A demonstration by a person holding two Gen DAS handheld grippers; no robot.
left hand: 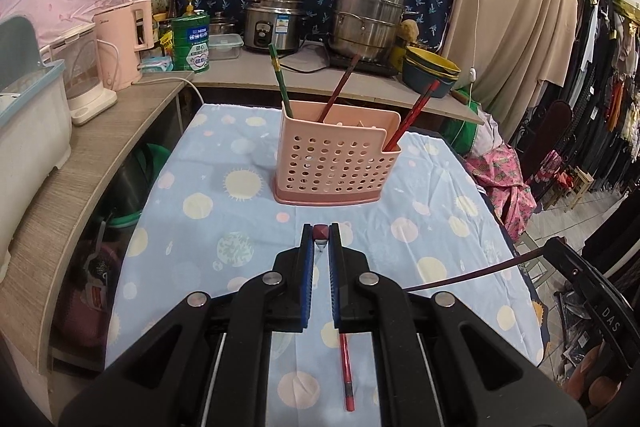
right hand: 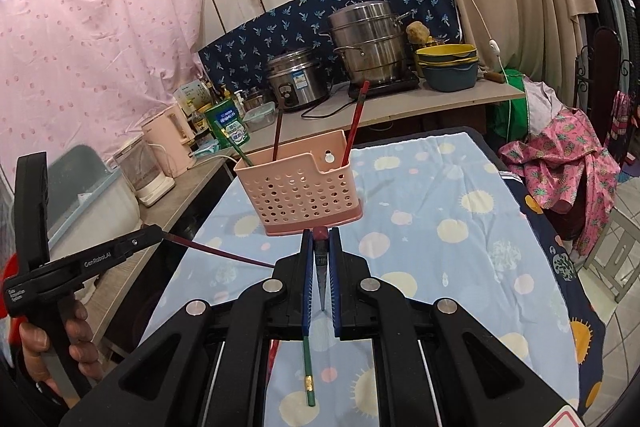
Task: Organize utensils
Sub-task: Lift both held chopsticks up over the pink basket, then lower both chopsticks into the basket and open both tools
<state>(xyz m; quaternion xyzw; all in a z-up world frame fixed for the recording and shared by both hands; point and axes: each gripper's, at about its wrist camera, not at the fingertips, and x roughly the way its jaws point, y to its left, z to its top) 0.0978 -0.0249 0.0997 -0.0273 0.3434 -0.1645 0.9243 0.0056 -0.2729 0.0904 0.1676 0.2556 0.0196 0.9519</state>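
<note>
Chopstick (left hand: 320, 231) pinched in each claw (left hand: 321, 239) (right hand: 320, 247); pink holder (left hand: 334, 157) just beyond.

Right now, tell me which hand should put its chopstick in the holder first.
Right, probably. The right gripper is shut on the right chopstick, its tip almost at the holder. The left gripper grips the left chopstick too, but cloth shows between it and the holder.

A cramped home kitchen corner that doubles as a clothing shop: a rice cooker (left hand: 273, 26), steamer pot (left hand: 366, 19) and pink kettle (left hand: 126, 39) line the counter at twelve o'clock, and racks of hanging clothes (left hand: 600, 79) fill three o'clock.
</note>
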